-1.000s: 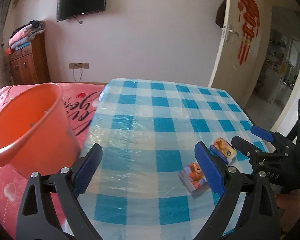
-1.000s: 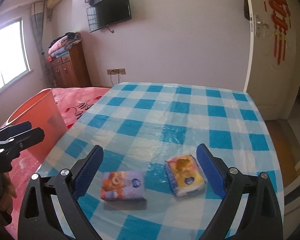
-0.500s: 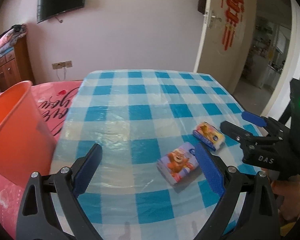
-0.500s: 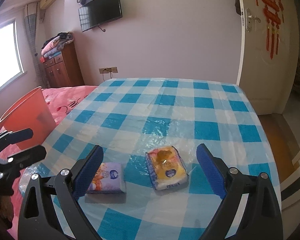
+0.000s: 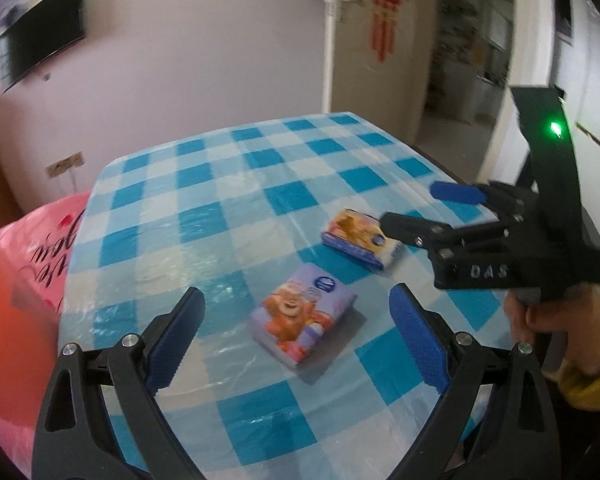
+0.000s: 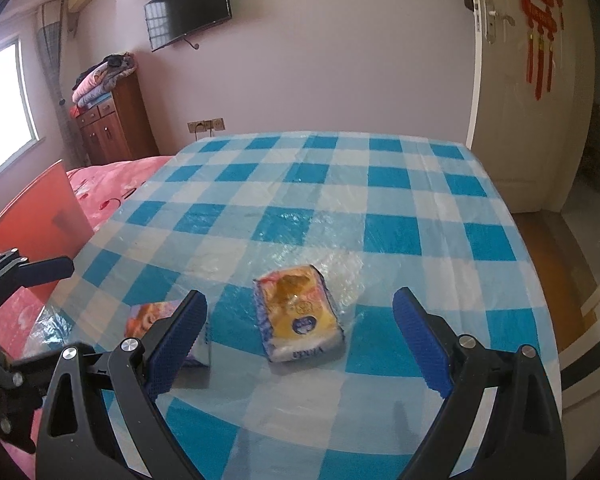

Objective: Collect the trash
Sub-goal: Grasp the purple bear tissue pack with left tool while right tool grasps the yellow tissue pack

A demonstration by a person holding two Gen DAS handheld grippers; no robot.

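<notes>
Your counter (image 6: pixel 384 200), in its one blue checked cloth, carried two tissue packs lying near each other at your end. One orange bin (image 6: pixel 40 216) stood off the counter's left edge beside the pink bedding (image 6: pixel 112 184), cut off by the frame and blurred in your left view. Your left gripper (image 5: pixel 296 328) had its jaws wide apart, the bear pack (image 5: pixel 302 316) between them. Your right gripper (image 6: pixel 300 332) was equally spread around the yellow pack (image 6: pixel 298 320), touching neither; its near finger hid half the bear pack.
</notes>
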